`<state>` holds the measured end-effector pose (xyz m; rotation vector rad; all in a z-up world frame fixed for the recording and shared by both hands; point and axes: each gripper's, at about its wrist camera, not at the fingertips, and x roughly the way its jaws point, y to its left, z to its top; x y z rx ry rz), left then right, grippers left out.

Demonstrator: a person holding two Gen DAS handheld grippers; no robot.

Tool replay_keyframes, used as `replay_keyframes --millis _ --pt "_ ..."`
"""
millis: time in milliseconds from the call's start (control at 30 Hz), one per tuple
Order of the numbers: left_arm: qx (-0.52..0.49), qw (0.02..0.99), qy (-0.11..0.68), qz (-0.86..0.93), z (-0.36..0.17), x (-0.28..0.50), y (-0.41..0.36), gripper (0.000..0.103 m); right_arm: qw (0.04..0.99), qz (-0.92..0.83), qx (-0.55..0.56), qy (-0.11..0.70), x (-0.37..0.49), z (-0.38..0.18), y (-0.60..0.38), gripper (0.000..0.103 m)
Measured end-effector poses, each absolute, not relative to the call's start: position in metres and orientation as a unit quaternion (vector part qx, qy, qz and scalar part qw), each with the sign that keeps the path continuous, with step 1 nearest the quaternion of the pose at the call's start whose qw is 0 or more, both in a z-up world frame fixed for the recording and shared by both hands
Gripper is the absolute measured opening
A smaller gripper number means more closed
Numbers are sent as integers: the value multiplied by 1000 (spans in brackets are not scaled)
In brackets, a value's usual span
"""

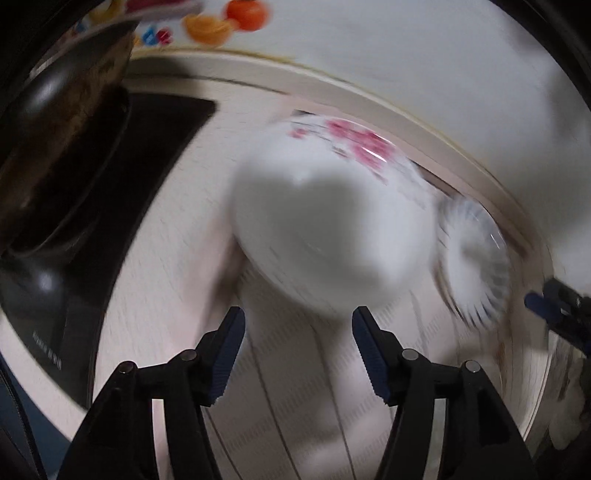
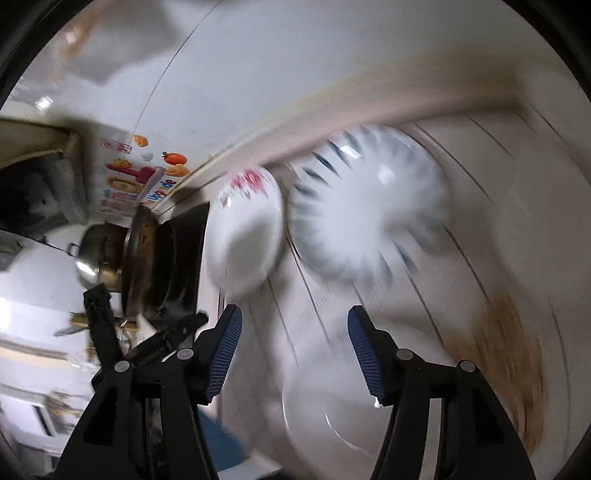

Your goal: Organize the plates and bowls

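Observation:
Everything is smeared by motion. A white bowl with pink flowers sits on the pale counter, just beyond my left gripper, which is open with nothing between its blue pads. Right of that bowl lies a white dish with blue rim stripes. In the right wrist view the striped dish is ahead and the flowered bowl is to its left. My right gripper is open and empty, above a plain white dish. Its fingers show at the left wrist view's right edge.
A black stove with a dark wok stands left of the bowls, a steel pot behind it. The counter ends at a raised lip below a white wall with fruit stickers. A brown stain marks the counter's right.

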<state>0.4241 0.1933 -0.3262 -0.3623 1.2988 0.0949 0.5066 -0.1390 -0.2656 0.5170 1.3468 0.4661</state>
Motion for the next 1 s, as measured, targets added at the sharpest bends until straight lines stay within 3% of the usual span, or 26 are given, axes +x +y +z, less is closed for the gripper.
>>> replay_keyframes --millis 233,333,367,400,500,1000 --pt "-177 768 614 47 -364 471 222 58 724 214 165 635 643 -318 -34 59" --pt "-165 759 629 36 -379 484 220 53 715 208 142 652 665 -339 -13 43" --pt "-157 760 630 34 -382 486 218 39 710 207 141 658 671 -346 -8 39" --pt "-145 767 624 36 -381 487 216 32 706 218 133 661 674 -353 -4 29" --pt "-150 767 623 33 -381 489 216 30 702 211 122 669 675 -367 -2 15" --pt "-130 775 618 23 -344 460 219 28 709 229 110 658 662 -351 -6 14"
